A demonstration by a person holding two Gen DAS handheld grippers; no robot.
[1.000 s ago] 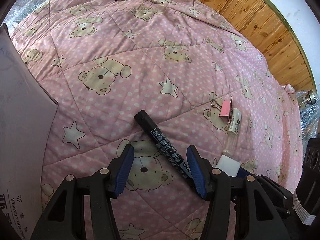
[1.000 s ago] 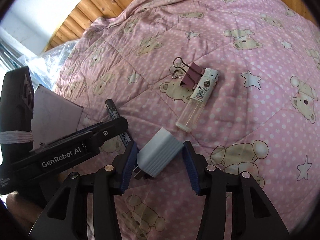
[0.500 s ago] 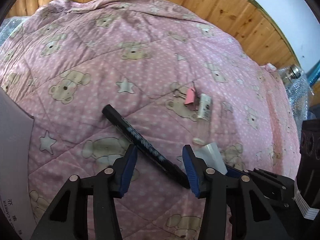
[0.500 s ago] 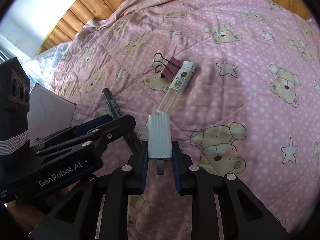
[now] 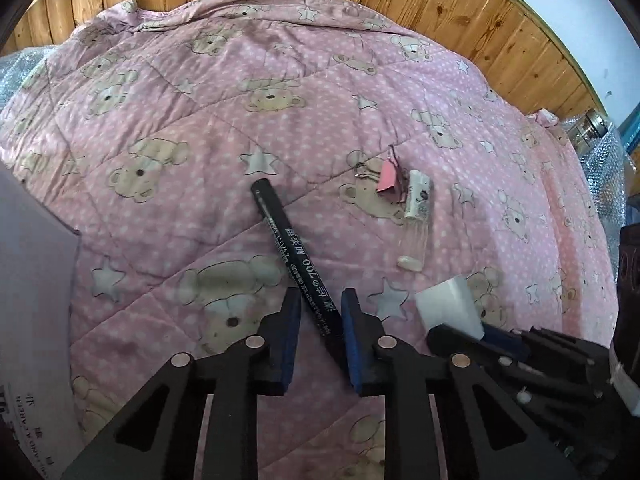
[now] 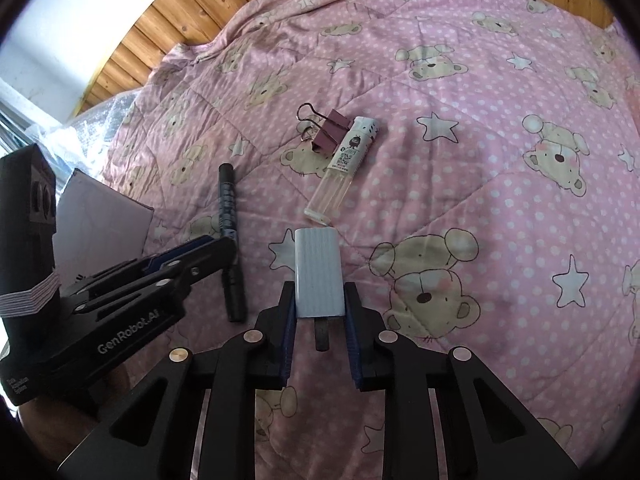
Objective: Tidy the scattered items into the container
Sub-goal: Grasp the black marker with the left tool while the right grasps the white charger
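A black marker [image 5: 288,240] lies slanted on the pink bear quilt [image 5: 200,120], and my left gripper [image 5: 320,316] is shut on its near end. The right gripper [image 6: 319,300] is shut on a white plug adapter [image 6: 319,272], held just above the quilt, prongs toward the camera. The adapter [image 5: 448,304] also shows at the right of the left wrist view. A pink binder clip [image 6: 330,130] and a clear little bottle with a white cap [image 6: 344,168] lie touching each other farther back. The lilac-grey box [image 5: 32,280] stands at the left edge.
Wood panelling [image 5: 480,20] borders the far side of the bed. Bubble wrap [image 6: 100,120] lies past the quilt's left end, and more bubble wrap with a metal cap [image 5: 596,128] sits far right. A hand [image 6: 60,420] holds the left gripper.
The left jaws have narrowed from wide apart onto the marker. The right gripper closed on the adapter, turned it straight and raised it. Both cameras have risen and show more of the quilt.
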